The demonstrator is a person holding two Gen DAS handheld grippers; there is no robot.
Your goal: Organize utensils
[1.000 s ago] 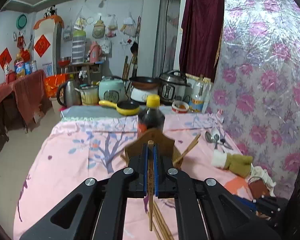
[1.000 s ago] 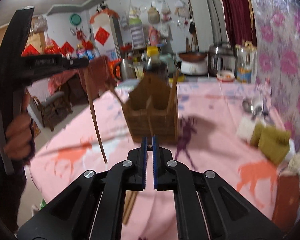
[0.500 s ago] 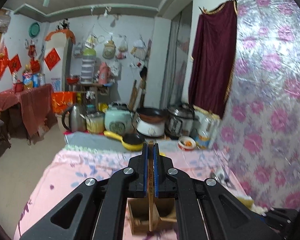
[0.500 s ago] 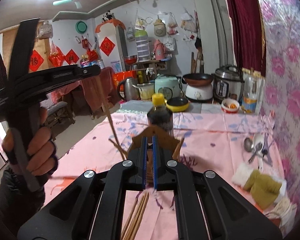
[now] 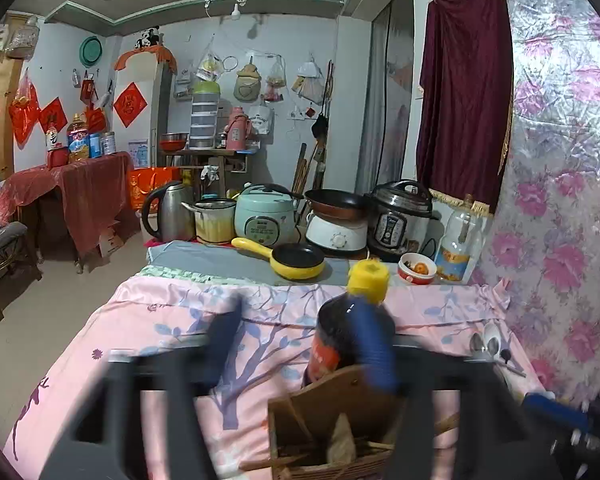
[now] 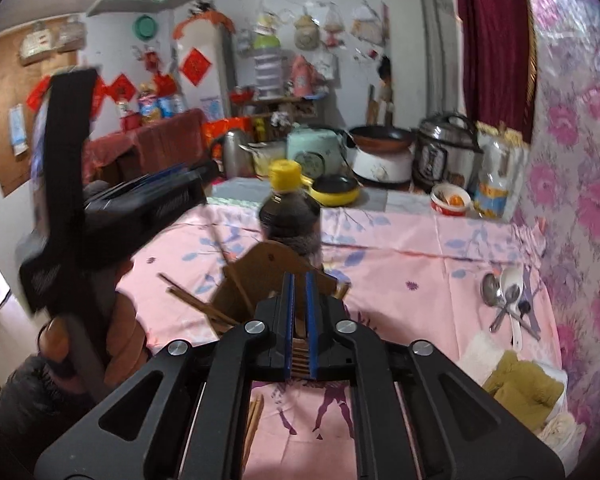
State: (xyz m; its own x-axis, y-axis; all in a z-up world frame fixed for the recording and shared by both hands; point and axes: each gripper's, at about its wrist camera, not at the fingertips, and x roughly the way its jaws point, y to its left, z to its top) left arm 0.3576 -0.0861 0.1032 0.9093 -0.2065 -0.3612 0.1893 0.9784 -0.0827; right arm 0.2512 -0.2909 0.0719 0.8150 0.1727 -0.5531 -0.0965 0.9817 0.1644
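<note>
Left hand-held gripper (image 5: 300, 344) spread wide, blurred, above the wooden utensil holder (image 5: 332, 424); right hand-held gripper (image 6: 299, 300) nearly closed, empty; spoons (image 6: 506, 300) near the desk's right edge.

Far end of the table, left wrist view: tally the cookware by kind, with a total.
Kettle: 1
Pot: 1
Cookers: 3 (mint cooker, white cooker, steel cooker)
Pans: 2 (yellow pan, dark pan on the white cooker)
Total: 7
</note>
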